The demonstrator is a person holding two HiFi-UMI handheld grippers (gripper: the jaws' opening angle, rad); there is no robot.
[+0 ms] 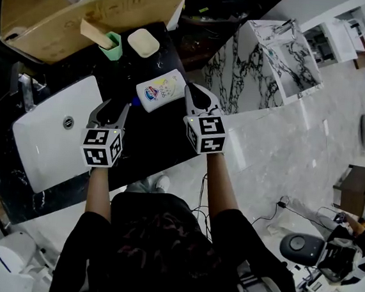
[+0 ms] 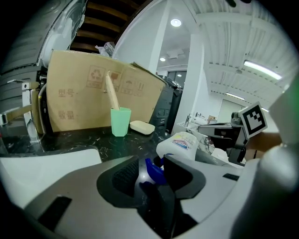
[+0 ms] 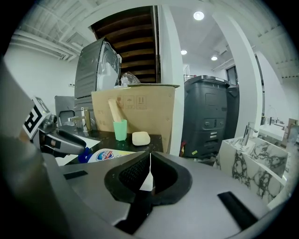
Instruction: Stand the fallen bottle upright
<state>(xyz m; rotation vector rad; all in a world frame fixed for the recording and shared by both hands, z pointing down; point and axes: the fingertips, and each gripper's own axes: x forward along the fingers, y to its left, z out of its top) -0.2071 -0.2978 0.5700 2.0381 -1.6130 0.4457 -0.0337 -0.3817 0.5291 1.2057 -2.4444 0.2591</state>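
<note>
Left gripper: fingers apart, clamped on nothing. A blue cap shows in the gap between them. From the head view the tips look just short of that end of the bottle, not on it.

Right gripper: fingers together, only a thin slit between them, nothing held. Tips sit just beside the far end of the bottle; contact or not, cannot tell.

Bottle: white, printed label, lying on its side on the black worktop, between the two grippers and right of the white sink. Beyond it, well apart: green cup, soap dish, cardboard box.

Progress, as judged: nothing of the task is done yet. The bottle is down and neither gripper has hold of it. Both are posed at its ends, the left lined up on the cap end. Left to do: close on the bottle, tip it up onto its base, let go with it standing steady.
</note>
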